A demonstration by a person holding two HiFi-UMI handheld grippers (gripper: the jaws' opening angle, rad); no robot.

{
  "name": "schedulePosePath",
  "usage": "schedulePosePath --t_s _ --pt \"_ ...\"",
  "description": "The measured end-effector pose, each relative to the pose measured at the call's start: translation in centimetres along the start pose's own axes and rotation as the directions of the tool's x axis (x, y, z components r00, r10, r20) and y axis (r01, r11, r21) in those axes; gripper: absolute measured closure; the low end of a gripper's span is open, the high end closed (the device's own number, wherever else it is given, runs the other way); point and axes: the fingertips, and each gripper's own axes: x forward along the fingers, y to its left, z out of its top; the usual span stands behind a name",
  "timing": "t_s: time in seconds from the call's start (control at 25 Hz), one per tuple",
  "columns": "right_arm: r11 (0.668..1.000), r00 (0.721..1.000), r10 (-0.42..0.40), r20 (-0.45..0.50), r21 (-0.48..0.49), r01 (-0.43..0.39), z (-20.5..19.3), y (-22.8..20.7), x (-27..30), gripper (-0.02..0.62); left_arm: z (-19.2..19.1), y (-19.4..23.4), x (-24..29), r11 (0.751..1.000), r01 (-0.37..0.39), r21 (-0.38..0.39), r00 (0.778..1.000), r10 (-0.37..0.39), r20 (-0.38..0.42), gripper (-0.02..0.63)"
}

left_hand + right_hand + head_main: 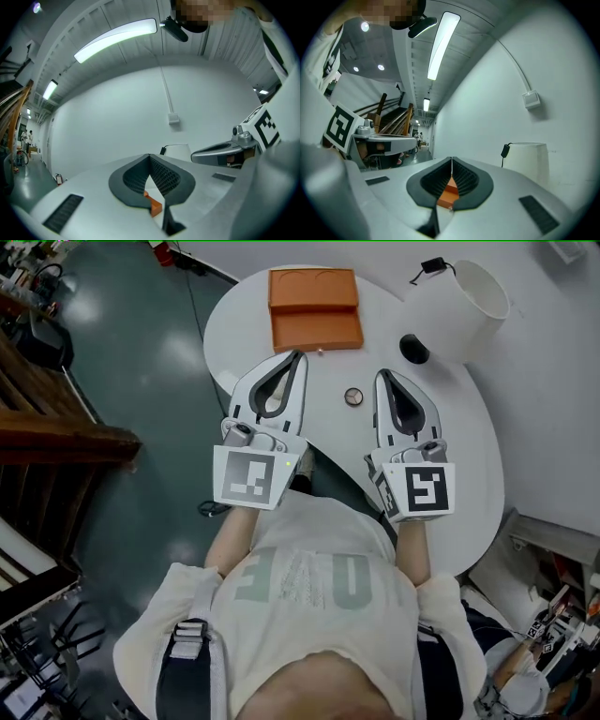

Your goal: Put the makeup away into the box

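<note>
An orange box lies open at the far side of the white round table. A small round makeup compact rests on the table between my two grippers. My left gripper is shut with nothing in it, and its tips reach almost to the box's near edge. My right gripper is also shut and empty, just right of the compact. In the left gripper view the jaws meet, with the orange box showing below them. The right gripper view shows shut jaws over the orange box.
A white cylinder with a black cable plug stands at the table's far right, a black round thing at its foot. Wooden stairs lie left of the table. The person's body is against the near edge.
</note>
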Motion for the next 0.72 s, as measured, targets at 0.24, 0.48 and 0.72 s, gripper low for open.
schedulePosePath --t_s 0.24,0.48,0.72 --pt "1.000 1.000 -0.022 -0.022 0.000 0.022 0.8 -0.8 4.4 0.589 -1.2 2.6 4.0 0.997 0.060 0.037 0.998 -0.060 -0.012 0.600" --pt "0.999 0.998 -0.038 -0.043 0.025 0.039 0.4 -1.0 8.1 0.589 -2.5 4.8 6.7 0.997 0.064 -0.045 0.998 -0.065 -0.015 0.600" --pt "1.000 0.998 0.000 -0.069 -0.005 0.000 -0.5 -0.8 10.6 0.589 -3.6 5.3 8.0 0.995 0.074 -0.074 0.996 -0.078 -0.043 0.600"
